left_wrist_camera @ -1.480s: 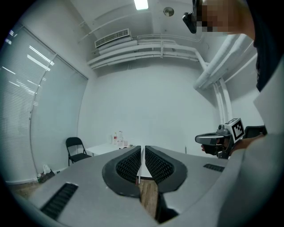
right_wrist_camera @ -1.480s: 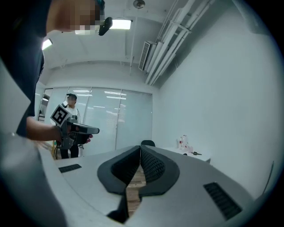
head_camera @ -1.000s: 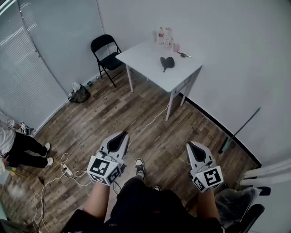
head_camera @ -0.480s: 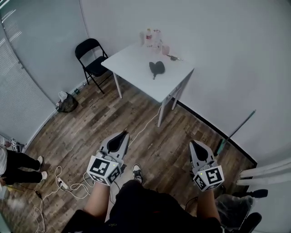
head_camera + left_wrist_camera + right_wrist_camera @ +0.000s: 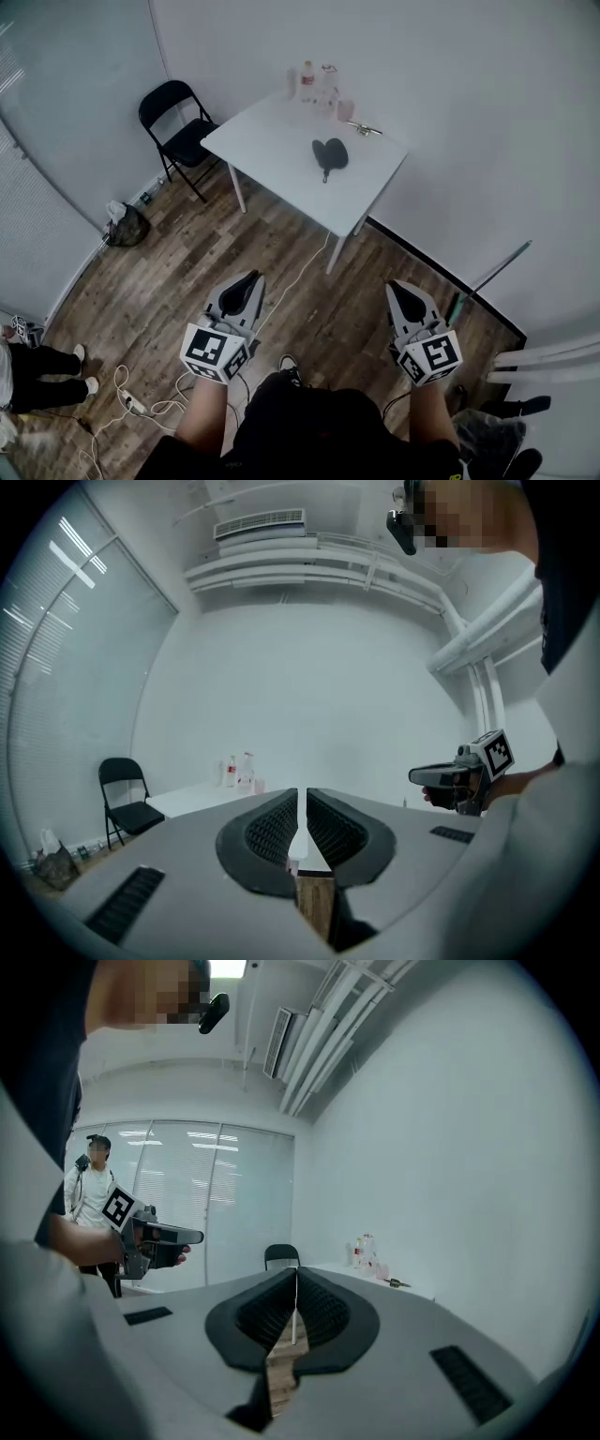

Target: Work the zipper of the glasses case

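Observation:
The dark glasses case [image 5: 328, 154] lies opened flat on the white table [image 5: 272, 150] across the room, far ahead of both hands. My left gripper [image 5: 251, 279] is held at waist height at the lower left, shut and empty; its jaws meet in the left gripper view [image 5: 302, 808]. My right gripper [image 5: 394, 287] hangs at the lower right, also shut with nothing between its jaws [image 5: 295, 1283]. Both point level toward the table. Each gripper shows in the other's view: the right gripper [image 5: 419, 777] and the left gripper [image 5: 192, 1236].
Bottles [image 5: 307, 81] and small items [image 5: 364, 128] stand at the table's far edge by the wall. A black folding chair [image 5: 173, 122] sits left of the table. A bag [image 5: 124, 225], cables with a power strip [image 5: 131, 403] and another person's legs [image 5: 37, 375] are at the left. A broom [image 5: 487, 279] leans on the right wall.
The view has closed in on the table, which now sits nearer and more central. Both grippers stay shut and keep their places in front of the body.

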